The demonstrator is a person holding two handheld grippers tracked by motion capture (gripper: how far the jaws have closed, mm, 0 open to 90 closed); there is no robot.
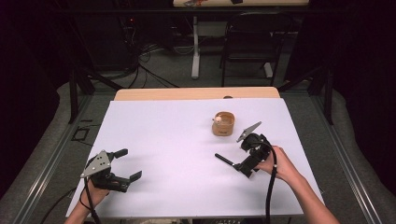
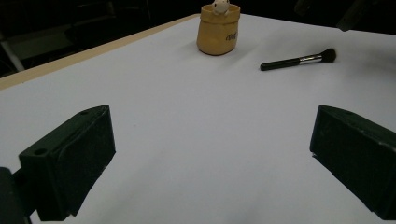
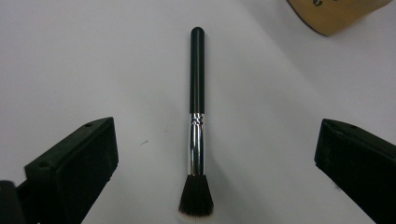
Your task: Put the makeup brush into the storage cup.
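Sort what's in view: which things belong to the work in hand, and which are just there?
In the work:
- makeup brush, lying flat on the table between the open jaws of the right tool
- tan holder, standing just beyond it

Just there:
- left tool, open, apart from both
- chair behind the table
- white table cover

A white sheet (image 1: 177, 140) covers the wooden table (image 1: 187, 94). Behind it stand 1 black chair (image 1: 254, 42) and a white table leg (image 1: 195, 46), with cables (image 1: 140, 56) on the floor.

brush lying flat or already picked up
Lying flat: the brush rests on the white table, centred between the open right gripper jaws, untouched.
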